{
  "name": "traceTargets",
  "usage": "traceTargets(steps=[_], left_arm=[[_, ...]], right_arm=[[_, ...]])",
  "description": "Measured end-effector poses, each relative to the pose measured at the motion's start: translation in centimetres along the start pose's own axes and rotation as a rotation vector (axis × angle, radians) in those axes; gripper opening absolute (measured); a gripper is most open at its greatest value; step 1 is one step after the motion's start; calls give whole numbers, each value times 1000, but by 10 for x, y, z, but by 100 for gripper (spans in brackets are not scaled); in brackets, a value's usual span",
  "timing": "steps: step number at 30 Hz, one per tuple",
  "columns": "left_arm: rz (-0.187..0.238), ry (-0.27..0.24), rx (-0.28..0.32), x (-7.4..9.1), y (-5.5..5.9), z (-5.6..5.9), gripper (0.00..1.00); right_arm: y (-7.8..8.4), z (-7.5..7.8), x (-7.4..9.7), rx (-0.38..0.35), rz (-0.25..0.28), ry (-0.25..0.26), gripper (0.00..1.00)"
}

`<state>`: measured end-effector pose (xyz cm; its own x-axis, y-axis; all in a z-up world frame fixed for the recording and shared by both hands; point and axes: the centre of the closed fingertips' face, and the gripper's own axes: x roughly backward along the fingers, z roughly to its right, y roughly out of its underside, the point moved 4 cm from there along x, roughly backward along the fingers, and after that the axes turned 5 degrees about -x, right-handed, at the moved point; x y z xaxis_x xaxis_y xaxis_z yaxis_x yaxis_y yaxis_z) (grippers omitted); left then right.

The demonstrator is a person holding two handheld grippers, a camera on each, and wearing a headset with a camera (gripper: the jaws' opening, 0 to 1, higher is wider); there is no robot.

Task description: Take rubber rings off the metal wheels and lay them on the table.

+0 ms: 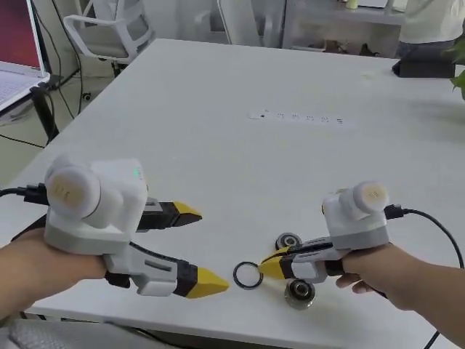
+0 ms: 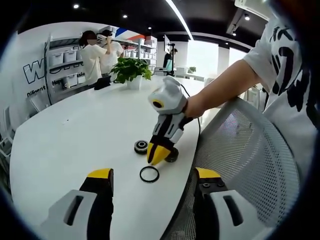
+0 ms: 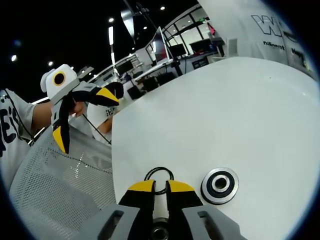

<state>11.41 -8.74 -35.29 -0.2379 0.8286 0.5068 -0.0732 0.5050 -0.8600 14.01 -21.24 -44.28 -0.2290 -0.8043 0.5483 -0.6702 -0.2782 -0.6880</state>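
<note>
Where the right gripper [image 1: 270, 267] sits: low over the white table [image 1: 218, 131], close to its near edge, jaws together, yellow tips pointing left at the rubber ring [image 1: 236, 276]
Right gripper's tips: they meet right at the ring's rim in the right gripper view; from the left gripper view the ring lies flat with the tips just above and beside it
Left gripper [image 1: 202, 247]: at the left, jaws spread wide apart with nothing between them, tips aimed right toward the ring and stopping short of it
Rubber ring: flat on the table between the two grippers, off both wheels, only a little way in from the near edge
Far wheel [image 1: 288, 241]: lying flat just behind the right gripper's tips, near the ring but not touching it, bare table on its far side
Near wheel [image 1: 299, 291]: just beside the right gripper's underside, on the person's side, the closest thing to the table's edge
Near edge: runs just under both hands; in the left gripper view one jaw hangs over the table and the other past the edge, over a mesh chair back [image 2: 240, 150]
Open room: a wide bare stretch beyond the wheels, reaching past a row of faint marks [image 1: 298, 116] at mid-table
Left edge: slants away toward a laptop [image 1: 14, 65] and an office chair [image 1: 109, 29], both off the table
Far right corner: a black case [image 1: 429, 67] and a potted plant [image 2: 131, 70], well apart from the work
</note>
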Motion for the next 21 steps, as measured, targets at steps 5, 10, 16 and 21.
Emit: traceTargets(steps=[5,10,16,21], left_arm=[[-2,3,1,-1,0,0,62],[-1,6,6,-3,-2,-1,62],[4,6,-3,-7,-9,-3,62],[12,14,-7,-13,-15,-3,62]], right_arm=[[-4,-1,6,0,26,5,8],[-13,-4,14,10,71,0,11],[-20,-8,27,21,107,-1,14],[-21,-8,40,24,137,12,16]])
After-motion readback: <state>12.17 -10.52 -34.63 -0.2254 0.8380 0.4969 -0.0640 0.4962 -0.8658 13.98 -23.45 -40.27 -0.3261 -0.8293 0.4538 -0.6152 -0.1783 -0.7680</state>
